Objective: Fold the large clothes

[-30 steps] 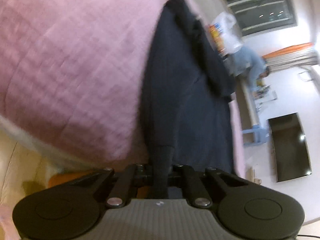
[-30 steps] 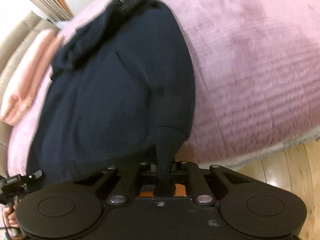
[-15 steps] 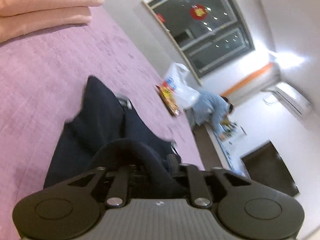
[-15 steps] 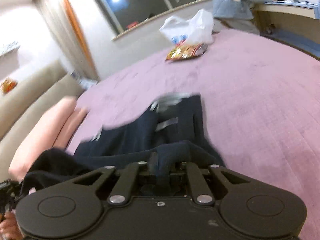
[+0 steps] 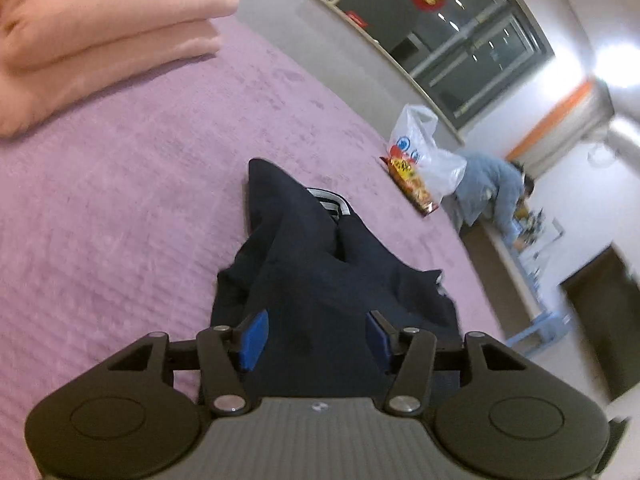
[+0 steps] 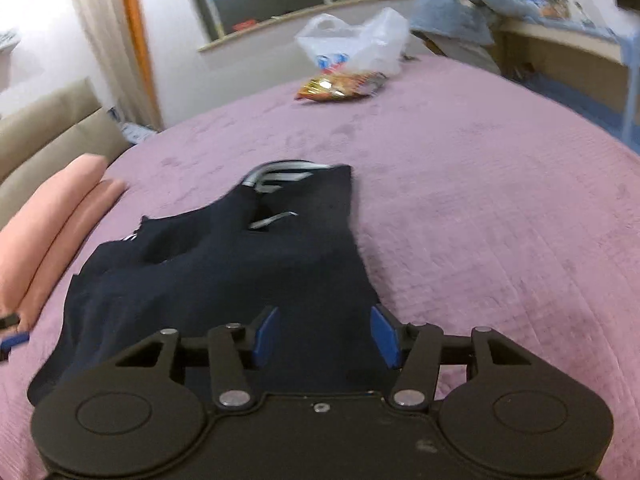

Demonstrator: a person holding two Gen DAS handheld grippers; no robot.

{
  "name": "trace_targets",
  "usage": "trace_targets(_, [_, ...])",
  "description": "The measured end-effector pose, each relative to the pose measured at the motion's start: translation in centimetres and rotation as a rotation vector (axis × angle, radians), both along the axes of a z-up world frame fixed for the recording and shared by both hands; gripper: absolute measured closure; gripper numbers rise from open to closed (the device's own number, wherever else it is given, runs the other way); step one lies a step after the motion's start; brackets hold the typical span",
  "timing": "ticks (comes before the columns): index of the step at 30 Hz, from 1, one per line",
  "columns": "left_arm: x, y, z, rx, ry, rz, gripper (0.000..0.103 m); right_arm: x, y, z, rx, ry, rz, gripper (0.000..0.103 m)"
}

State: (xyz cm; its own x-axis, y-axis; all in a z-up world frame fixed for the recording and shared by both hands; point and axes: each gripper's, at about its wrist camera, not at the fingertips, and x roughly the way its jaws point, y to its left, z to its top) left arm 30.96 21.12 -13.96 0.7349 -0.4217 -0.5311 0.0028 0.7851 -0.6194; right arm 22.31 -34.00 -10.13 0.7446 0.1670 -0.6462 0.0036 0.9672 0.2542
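Observation:
A dark navy garment (image 5: 320, 280) lies doubled over on the pink bedspread (image 5: 120, 200), a grey striped band showing at its far end. In the right wrist view the same garment (image 6: 224, 272) spreads below me. My left gripper (image 5: 316, 334) hangs just above the near fold, its jaws opening, blue pads apart and pressing on nothing. Over the garment's right near edge my right gripper (image 6: 326, 336) also has its jaws opening, and the cloth lies under the pads, not pinched. A blue tip of the left gripper (image 6: 14, 340) shows at the left edge of the right wrist view.
A folded peach blanket (image 5: 100, 40) lies at the head of the bed. At the far side lie a white plastic bag (image 6: 356, 44) and a snack packet (image 6: 340, 84). A person in a blue top (image 6: 460, 4) leans over a desk beyond the bed.
Both grippers carried the garment's near end up and over toward the far end, then let go of it. The pads that were pinched on cloth now stand apart.

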Motion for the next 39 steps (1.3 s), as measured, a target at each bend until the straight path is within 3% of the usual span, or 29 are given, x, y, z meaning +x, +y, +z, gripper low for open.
trace_targets(4, [4.0, -1.9, -0.9, 0.112, -0.033, -0.039, 0.048, 3.1, 2.0, -1.4, -0.062, -0.069, 0.089, 0.038])
trace_targets(6, [5.9, -2.6, -1.9, 0.165, -0.058, -0.001, 0.048, 5.0, 2.7, -2.8, -0.073, -0.094, 0.118, 0.038])
trace_targets(11, [7.8, -3.7, -3.1, 0.152, -0.027, 0.017, 0.048, 7.6, 2.8, -3.9, 0.051, -0.073, 0.059, 0.038])
trace_targets(15, [8.8, -5.7, -1.9, 0.344, 0.025, 0.002, 0.050, 8.0, 3.3, -2.1, -0.007, -0.037, 0.068, 0.038])
trace_targets(16, [9.1, -5.8, -1.7, 0.365, 0.038, 0.016, 0.053, 8.0, 3.4, -1.7, -0.032, -0.030, 0.073, 0.038])
trace_targets(18, [9.6, -5.7, -1.7, 0.317, 0.069, -0.013, 0.061, 8.4, 3.6, -1.2, -0.067, -0.006, 0.078, 0.038])
trace_targets(20, [9.9, -6.4, -1.6, 0.326, 0.099, -0.040, 0.089, 8.8, 3.3, -0.7, -0.079, 0.014, 0.069, 0.038])
trace_targets(22, [9.8, -7.2, -1.2, 0.338, 0.097, -0.077, 0.096, 9.2, 2.8, -0.4, -0.087, 0.041, 0.049, 0.038])
trace_targets(25, [9.1, -7.6, 0.1, 0.323, 0.072, -0.093, 0.096, 10.1, 2.2, -0.2, -0.099, 0.084, 0.042, 0.038])
trace_targets(29, [9.8, -6.9, 0.0, 0.313, 0.131, -0.066, 0.093, 11.9, 1.6, -0.9, -0.096, 0.141, 0.048, 0.038])
trace_targets(36, [10.9, -6.4, -0.9, 0.306, 0.197, -0.040, 0.064, 15.9, 0.6, -4.1, -0.061, 0.252, 0.034, 0.038])
trace_targets(39, [11.5, -6.8, -1.6, 0.320, 0.222, -0.036, 0.063, 16.7, 0.6, -4.6, -0.036, 0.270, 0.044, 0.038])
